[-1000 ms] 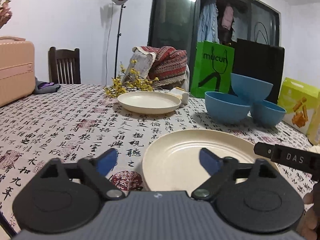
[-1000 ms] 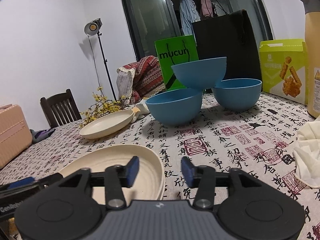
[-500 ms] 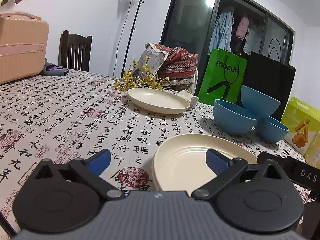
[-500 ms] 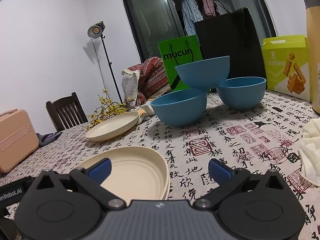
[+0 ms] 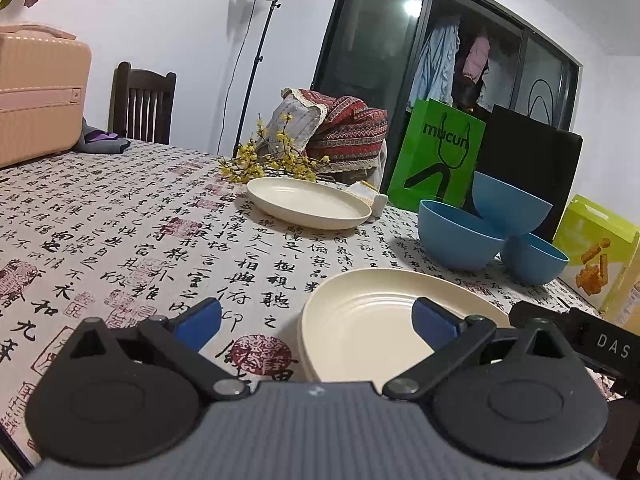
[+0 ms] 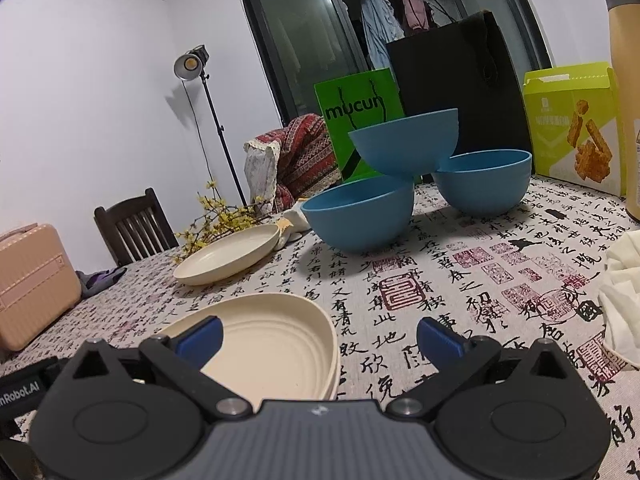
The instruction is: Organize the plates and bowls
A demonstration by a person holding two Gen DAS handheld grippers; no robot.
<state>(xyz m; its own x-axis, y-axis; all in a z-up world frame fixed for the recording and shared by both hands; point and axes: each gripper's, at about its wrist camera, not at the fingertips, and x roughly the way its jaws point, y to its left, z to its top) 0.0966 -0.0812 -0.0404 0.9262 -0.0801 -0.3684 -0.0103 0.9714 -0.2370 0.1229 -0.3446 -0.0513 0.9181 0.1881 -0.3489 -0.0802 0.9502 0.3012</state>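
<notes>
A stack of cream plates (image 5: pixel 372 320) (image 6: pixel 276 344) lies on the table just ahead of both grippers. My left gripper (image 5: pixel 316 320) is open, its right pad over the stack's left part, nothing pinched. My right gripper (image 6: pixel 320 336) is open too, with the stack's right rim between its pads, untouched. A single cream plate (image 5: pixel 308 202) (image 6: pixel 228 258) rests farther back by the yellow flowers. Three blue bowls (image 5: pixel 460 234) (image 6: pixel 360 216) stand behind, one perched tilted on the rims of the other two.
The calligraphy-print tablecloth (image 5: pixel 120 232) covers the table. A green bag (image 5: pixel 436 160), a black bag (image 6: pixel 460 92) and a yellow-green snack box (image 6: pixel 572 128) line the far side. A white cloth (image 6: pixel 620 300) lies at right, a tan suitcase (image 5: pixel 36 92) and a chair (image 5: pixel 140 104) at left.
The right gripper's jaws have opened from half closed to wide. The left gripper has rolled slightly, so its view tilts; its jaws widened a little. Plates and bowls have not moved.
</notes>
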